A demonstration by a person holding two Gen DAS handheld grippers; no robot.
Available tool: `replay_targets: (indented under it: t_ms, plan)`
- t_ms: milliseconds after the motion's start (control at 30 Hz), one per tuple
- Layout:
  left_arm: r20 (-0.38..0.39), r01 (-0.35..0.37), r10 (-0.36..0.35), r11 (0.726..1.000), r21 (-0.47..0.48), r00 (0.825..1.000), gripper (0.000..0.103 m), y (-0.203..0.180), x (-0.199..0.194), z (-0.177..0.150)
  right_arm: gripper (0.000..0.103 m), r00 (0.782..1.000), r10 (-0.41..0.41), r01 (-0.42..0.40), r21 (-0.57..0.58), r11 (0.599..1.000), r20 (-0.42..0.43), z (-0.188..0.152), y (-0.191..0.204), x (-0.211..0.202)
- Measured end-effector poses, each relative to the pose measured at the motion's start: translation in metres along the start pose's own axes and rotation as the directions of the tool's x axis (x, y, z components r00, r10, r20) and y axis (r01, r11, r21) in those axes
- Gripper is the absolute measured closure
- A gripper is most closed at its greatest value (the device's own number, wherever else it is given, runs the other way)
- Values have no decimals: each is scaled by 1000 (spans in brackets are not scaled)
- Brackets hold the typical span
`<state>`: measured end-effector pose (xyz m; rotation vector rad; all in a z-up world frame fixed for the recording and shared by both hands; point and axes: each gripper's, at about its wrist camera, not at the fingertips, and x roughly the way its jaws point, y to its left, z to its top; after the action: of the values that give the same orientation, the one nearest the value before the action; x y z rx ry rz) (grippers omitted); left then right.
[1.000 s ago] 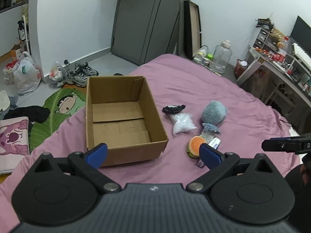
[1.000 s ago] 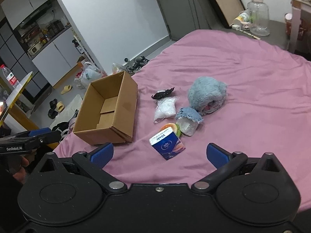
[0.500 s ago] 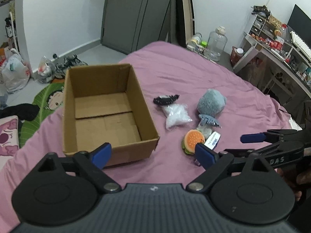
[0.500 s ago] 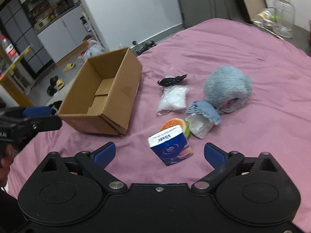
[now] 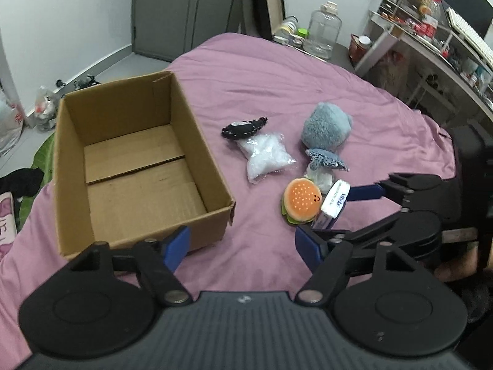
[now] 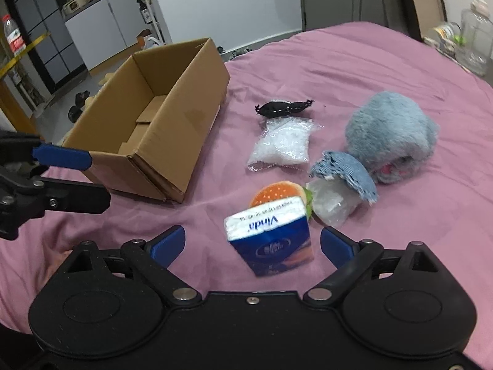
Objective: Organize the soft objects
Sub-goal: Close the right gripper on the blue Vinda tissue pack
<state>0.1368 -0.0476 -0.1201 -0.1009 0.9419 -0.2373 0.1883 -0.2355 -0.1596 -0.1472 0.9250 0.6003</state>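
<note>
because the right gripper (image 6: 252, 240) stands open around the tissue pack (image 6: 269, 240) on the bed (image 6: 354, 71), closing off-centre could squash it against the burger plush (image 6: 277, 189). left gripper (image 5: 240, 240) hangs open near the cardboard box (image 5: 135, 166).

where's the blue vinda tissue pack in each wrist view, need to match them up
Left wrist: the tissue pack is right of centre, just right of the burger plush, between the right gripper's open fingers.
Right wrist: the pack is low centre, between the gripper's own fingers, burger plush just behind.
Shared landmark: the cardboard box, left of the pack in both.
</note>
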Motion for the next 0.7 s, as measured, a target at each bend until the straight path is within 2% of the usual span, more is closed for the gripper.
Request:
replay_targets:
  t_ms: [33, 100, 167, 267, 467, 700]
  plan:
    - [-4, 3, -3, 1000, 7, 1000, 31, -1, 3, 1, 13, 1000, -6, 6, -5, 1000, 8, -1, -1, 3]
    - [-14, 14, -14, 1000, 26, 1000, 31, -6, 10, 4, 33, 1000, 5, -5, -1, 1000, 24, -2, -4, 7]
    - [-30, 34, -33, 998, 44, 999, 35, -10, 18, 5, 46, 999, 10, -11, 10, 1000, 35, -4, -8, 8]
    - [-51, 69, -65, 994, 82, 997, 37, -19, 28, 7, 48, 998, 35, -37, 45, 998, 49, -6, -18, 4]
    - [-74, 146, -137, 980, 135, 988, 38, -37, 44, 13, 49, 999, 31, -35, 110, 993, 40, -3, -38, -6]
    - [-115, 163, -144, 970, 180, 983, 38, -49, 72, 16, 49, 999, 29, -32, 173, 984, 24, 2, -62, -14]
